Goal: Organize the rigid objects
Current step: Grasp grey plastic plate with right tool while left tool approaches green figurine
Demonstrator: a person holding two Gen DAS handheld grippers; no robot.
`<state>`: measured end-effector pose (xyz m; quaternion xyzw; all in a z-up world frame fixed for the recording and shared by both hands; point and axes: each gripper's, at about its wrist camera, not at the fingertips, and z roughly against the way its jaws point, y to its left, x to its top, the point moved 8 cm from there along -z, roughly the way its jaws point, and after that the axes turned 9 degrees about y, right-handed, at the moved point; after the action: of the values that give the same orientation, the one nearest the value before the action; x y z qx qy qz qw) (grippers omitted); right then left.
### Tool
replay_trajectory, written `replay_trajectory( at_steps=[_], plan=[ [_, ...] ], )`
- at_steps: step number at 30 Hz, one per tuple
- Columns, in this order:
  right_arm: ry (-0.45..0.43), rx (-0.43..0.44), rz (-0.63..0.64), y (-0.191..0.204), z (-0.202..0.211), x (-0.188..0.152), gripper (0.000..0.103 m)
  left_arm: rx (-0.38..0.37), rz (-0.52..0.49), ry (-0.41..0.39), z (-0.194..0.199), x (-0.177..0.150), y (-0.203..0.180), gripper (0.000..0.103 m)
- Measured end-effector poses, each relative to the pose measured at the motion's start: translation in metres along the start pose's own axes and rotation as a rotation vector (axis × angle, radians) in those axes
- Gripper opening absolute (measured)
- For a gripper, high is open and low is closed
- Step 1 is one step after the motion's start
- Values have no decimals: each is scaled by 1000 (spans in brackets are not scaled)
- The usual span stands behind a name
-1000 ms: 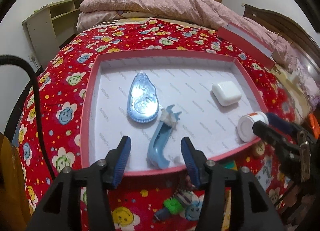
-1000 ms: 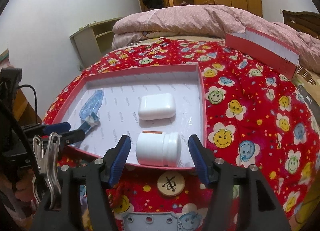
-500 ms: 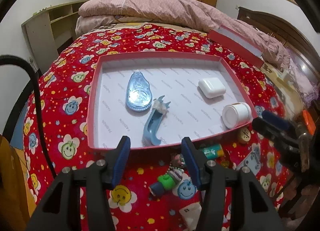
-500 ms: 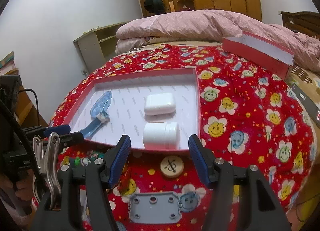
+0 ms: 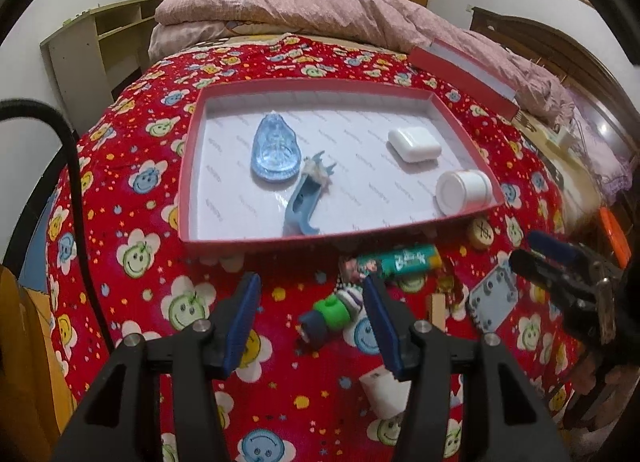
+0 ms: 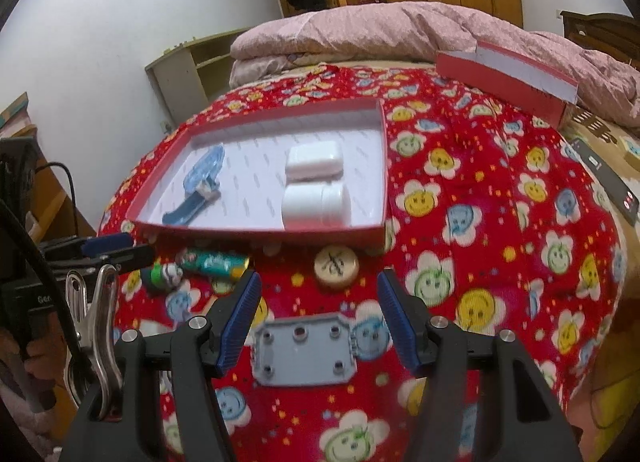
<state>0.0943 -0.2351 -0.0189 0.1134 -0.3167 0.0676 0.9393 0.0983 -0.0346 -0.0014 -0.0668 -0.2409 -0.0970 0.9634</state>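
**Both grippers pulled back from the tray**

Both grippers have drawn back from the red tray (image 5: pixel 188 166); loose items on the bedspread now show. Nearest, the left gripper (image 5: pixel 312 318) hangs spread and empty over a green-and-blue toy (image 5: pixel 326 318), the right gripper (image 6: pixel 320 318) spread and empty above a grey plate (image 6: pixel 304 350). Beyond lie a wooden disc (image 6: pixel 335 264) and a teal tube (image 5: pixel 408 262). Farther, the tray holds a white bottle (image 5: pixel 462 192), white case (image 5: pixel 414 144) and two blue pieces.

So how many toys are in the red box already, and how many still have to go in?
Four things already lie in the red box: the clear blue case, the blue clip, the white case and the white jar. Nothing is in hand: the left gripper and the right gripper are both open. Still on the blanket: the wooden disc, the green tube, the grey plate and a few smaller bits.
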Motion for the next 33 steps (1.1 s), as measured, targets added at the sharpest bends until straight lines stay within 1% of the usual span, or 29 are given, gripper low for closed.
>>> replay_trajectory(
  at_steps=[5, 10, 14, 20, 22, 24, 27, 30, 33],
  plan=[
    [30, -3, -5, -2, 0, -16, 62, -10, -7, 8, -3, -5, -4, 56],
    [54, -8, -1, -2, -5, -27, 68, -8, -20, 8, -7, -9, -7, 61],
    [70, -2, -5, -1, -8, -33, 68, 10, -28, 15, -12, -13, -6, 61],
    [108, 6, 11, 5, -20, -43, 68, 14, -37, 32, -23, -14, -8, 61],
    [105, -4, 16, 6, -22, -44, 70, 34, -56, 47, -29, -13, -9, 61],
    [104, -7, 24, 8, -24, -44, 75, 50, -65, 65, -35, -12, -9, 61],
    [93, -39, 36, 12, -26, -45, 77, 76, -94, 59, -38, -10, -12, 61],
    [84, -80, 56, 16, -27, -47, 77, 82, -85, 60, -39, -11, -12, 61],
    [81, -99, 49, 16, -28, -47, 77, 82, -78, 60, -38, -12, -11, 61]
  ],
)
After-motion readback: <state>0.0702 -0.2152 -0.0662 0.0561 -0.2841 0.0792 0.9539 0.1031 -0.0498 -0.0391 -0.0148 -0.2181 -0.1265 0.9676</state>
